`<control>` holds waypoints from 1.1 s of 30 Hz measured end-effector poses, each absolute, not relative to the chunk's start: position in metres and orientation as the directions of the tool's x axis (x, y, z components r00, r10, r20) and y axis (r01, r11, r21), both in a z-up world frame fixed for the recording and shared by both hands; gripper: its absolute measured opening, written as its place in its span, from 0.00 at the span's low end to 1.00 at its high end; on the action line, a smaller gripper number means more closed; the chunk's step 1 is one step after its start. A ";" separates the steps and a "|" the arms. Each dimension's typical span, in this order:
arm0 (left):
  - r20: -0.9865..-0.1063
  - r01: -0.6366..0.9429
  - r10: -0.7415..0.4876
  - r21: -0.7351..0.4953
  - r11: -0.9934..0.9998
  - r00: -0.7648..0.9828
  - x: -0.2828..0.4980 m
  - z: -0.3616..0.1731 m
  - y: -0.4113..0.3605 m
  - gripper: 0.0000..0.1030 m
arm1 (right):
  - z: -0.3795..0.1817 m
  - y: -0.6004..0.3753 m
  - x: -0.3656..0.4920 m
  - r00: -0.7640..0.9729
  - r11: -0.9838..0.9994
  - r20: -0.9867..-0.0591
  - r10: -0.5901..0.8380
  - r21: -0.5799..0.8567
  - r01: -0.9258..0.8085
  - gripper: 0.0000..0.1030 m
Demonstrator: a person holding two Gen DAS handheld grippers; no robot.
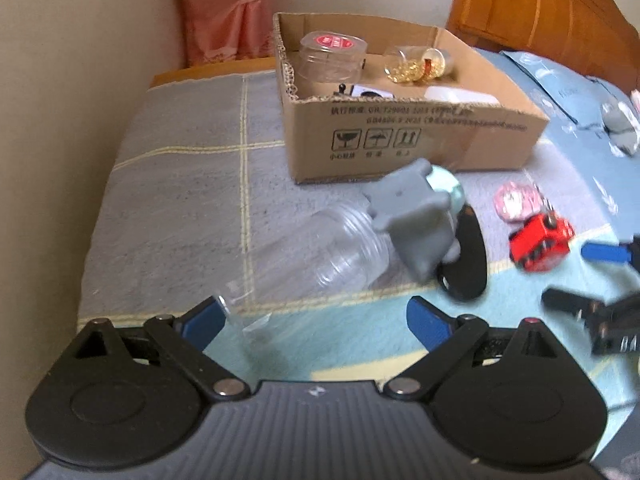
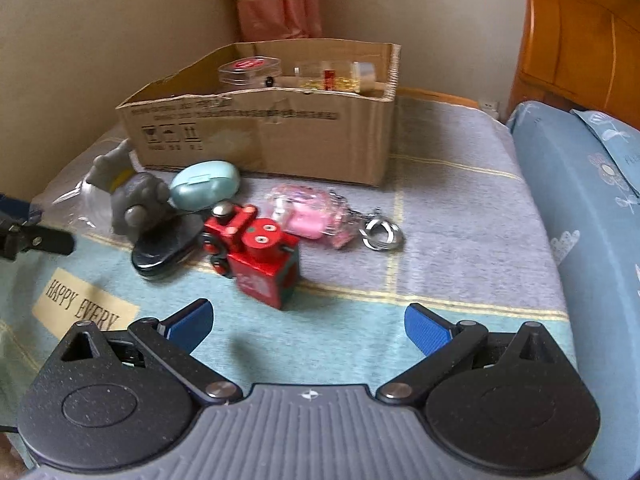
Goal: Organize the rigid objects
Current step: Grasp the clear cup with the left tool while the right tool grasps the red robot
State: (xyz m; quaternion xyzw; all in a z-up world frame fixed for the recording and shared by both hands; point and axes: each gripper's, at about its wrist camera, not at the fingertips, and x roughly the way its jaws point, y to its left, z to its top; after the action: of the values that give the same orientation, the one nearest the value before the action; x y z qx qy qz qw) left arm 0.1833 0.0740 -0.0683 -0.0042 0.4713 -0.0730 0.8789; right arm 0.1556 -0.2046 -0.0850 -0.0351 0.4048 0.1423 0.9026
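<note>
My left tongs (image 1: 316,322) hang wide open over the bed (image 1: 180,200), gripping nothing; the blue fingertips (image 1: 204,318) sit just short of a clear ribbed plastic jar (image 1: 328,256) lying on its side on the checked blanket. Motion blur smears the jar's mouth, so I cannot tell if a pad brushes it. Right of the jar a matte grey moulded toy (image 1: 412,220) leans against a glossy black oval case (image 1: 468,256), with a pale mint rounded case (image 2: 204,186) just behind it. Next comes a red metal toy vehicle (image 2: 256,256), blocky, with small silver fittings on top. Beside it lies a pink translucent keychain (image 2: 308,216), its silver key ring (image 2: 380,234) on the blanket further right.

Behind this cluster stands an open corrugated cardboard box (image 1: 400,140) with printed handling symbols. Inside it, 1 clear round tub with a red label (image 1: 332,54) stands at the left and 1 clear jar of gold bits (image 1: 416,64) lies at the right.

My right tongs (image 2: 308,326) are also spread wide and empty, above the teal part of the blanket, close to the red vehicle but apart from it. A blue pillow (image 2: 588,200) lies at the far right.
</note>
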 end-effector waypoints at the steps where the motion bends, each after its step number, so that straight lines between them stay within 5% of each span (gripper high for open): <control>1: -0.825 0.118 -0.131 -0.079 0.990 0.549 0.187 -0.070 0.073 0.94 | -0.085 -0.203 0.155 0.631 0.955 -0.740 0.233 0.052 -0.291 1.00; 25: -0.798 0.070 -0.042 -0.001 0.998 0.601 0.209 -0.080 0.077 0.94 | -0.091 -0.175 0.182 0.657 0.969 -0.721 0.222 0.087 -0.231 1.00; 33: -0.788 0.063 -0.040 -0.002 0.998 0.615 0.209 -0.079 0.077 0.89 | -0.088 -0.165 0.177 0.671 0.974 -0.715 0.198 0.066 -0.217 0.67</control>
State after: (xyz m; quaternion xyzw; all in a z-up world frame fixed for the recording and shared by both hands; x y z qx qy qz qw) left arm 0.2090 0.0769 -0.0793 0.0130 0.4379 -0.0286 0.8985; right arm 0.1774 -0.1653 -0.0876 -0.0124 0.3895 0.1135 0.9139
